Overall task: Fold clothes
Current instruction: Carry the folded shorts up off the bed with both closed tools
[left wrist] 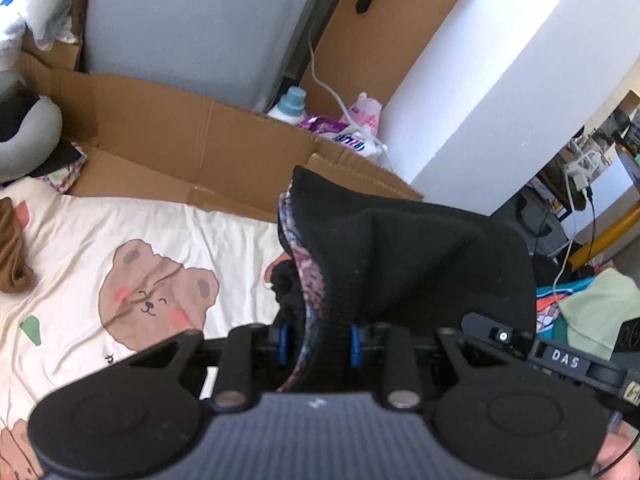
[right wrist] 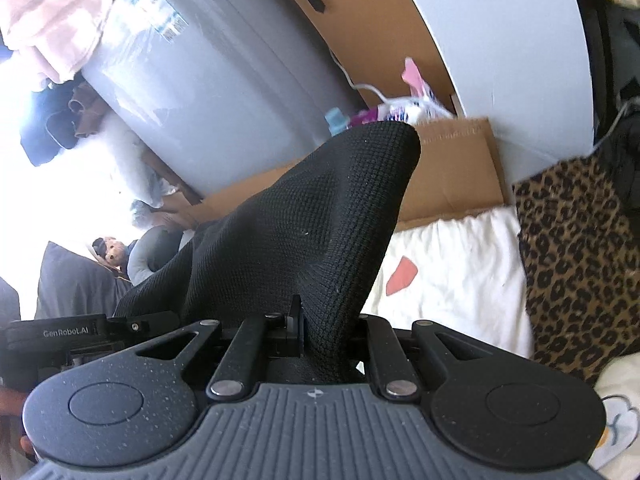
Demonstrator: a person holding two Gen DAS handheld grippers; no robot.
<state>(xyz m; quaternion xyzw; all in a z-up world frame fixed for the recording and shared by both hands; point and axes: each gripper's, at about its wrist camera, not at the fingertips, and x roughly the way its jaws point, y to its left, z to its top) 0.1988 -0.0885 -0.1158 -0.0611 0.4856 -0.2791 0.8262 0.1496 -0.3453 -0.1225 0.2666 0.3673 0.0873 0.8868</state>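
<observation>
2 hand-held grippers, left (left wrist: pixel 320 344) and right (right wrist: pixel 324 332), each clamp my black knit garment (left wrist: pixel 404 256) above the bear-print bed sheet (left wrist: pixel 120 232); I'd keep tension even, lowering toward 9 o'clock.

The left gripper (left wrist: pixel 320 344) is clamped on bunched black knit garment (left wrist: pixel 420 256). The right gripper (right wrist: pixel 326 332), rolled sideways, apparently pinches the same fabric, its fingertips hidden.

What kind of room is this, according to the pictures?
Probably a lived-in bedroom. A bedsheet printed with bears covers the work surface, detergent bottles stand behind flattened cardboard, and a leopard-print cloth lies nearby.
</observation>
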